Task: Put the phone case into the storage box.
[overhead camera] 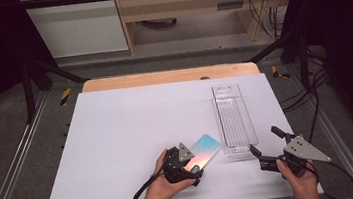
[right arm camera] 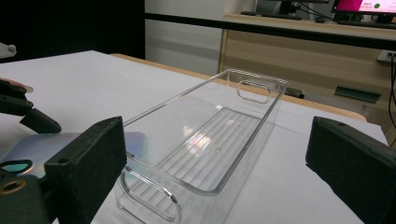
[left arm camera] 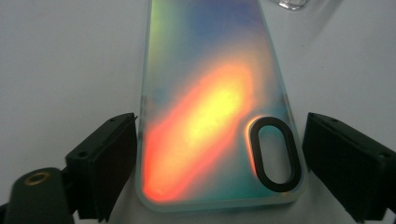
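A: Iridescent rainbow-sheen phone case (overhead camera: 203, 151) with a black oval camera cutout — lying flat on the white table top (overhead camera: 128, 135), near edge, right of centre. Long axis slanted, near-left to far-right; cutout end nearest the left gripper (overhead camera: 195, 170).

B: And against the claw?

A: Cutout end sits between the left gripper's jaws. Seen from the left gripper view, jaws spread either side of the case (left arm camera: 215, 107): left one almost at its edge, right one just apart. Not clamped.

B: Neighbours?

A: Clear ribbed plastic tray (overhead camera: 233, 118) with handle cutouts, just right of the case, long axis running near to far. Case's far corner close beside the tray's near-left wall; touching or not, cannot tell.

B: Right gripper (overhead camera: 265, 147)?

A: Jaws wide apart, holding nothing, just near of the tray's near end (right arm camera: 205, 149). Broad bare table to the left and far.
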Demonstrator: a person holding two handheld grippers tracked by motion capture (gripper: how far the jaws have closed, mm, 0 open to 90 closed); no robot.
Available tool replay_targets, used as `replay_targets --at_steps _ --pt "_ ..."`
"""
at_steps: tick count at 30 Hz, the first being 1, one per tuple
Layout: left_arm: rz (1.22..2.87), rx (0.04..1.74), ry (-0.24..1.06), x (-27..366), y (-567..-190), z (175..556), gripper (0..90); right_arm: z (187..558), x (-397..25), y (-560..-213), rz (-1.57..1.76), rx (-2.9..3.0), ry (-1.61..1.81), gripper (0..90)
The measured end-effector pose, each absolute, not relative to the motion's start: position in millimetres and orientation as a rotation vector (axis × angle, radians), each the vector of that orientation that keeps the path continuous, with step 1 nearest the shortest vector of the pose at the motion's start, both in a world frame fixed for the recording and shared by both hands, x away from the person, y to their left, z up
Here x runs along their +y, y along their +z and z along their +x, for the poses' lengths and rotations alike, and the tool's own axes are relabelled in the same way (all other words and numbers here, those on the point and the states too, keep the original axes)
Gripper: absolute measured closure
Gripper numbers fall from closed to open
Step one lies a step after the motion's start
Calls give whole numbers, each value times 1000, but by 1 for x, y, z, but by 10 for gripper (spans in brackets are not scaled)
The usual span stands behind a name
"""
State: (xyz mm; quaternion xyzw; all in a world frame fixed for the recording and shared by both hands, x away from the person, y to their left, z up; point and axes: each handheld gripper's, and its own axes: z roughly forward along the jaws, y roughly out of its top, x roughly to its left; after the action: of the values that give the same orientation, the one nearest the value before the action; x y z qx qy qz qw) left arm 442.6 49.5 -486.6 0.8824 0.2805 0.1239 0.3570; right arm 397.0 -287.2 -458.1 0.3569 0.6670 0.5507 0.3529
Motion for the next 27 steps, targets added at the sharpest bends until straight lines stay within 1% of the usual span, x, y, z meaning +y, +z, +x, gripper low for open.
replay_targets --at_steps 1,14,18,19,23,27 --pt "2265 727 323 50 -487 442 148 397 -287 -458 922 1725 1424 57" --pt "2218 737 326 56 -489 441 167 397 -286 -458 910 1730 1418 57" --pt "2206 744 330 67 -485 444 168 396 -284 -458 904 1735 1414 57" --pt "2187 758 339 76 -482 446 168 396 -283 -458 898 1737 1414 56" --pt "2160 783 357 89 -476 448 168 395 -282 -458 892 1738 1410 56" --pt "2116 819 386 112 -463 453 168 394 -276 -456 866 1740 1394 49"
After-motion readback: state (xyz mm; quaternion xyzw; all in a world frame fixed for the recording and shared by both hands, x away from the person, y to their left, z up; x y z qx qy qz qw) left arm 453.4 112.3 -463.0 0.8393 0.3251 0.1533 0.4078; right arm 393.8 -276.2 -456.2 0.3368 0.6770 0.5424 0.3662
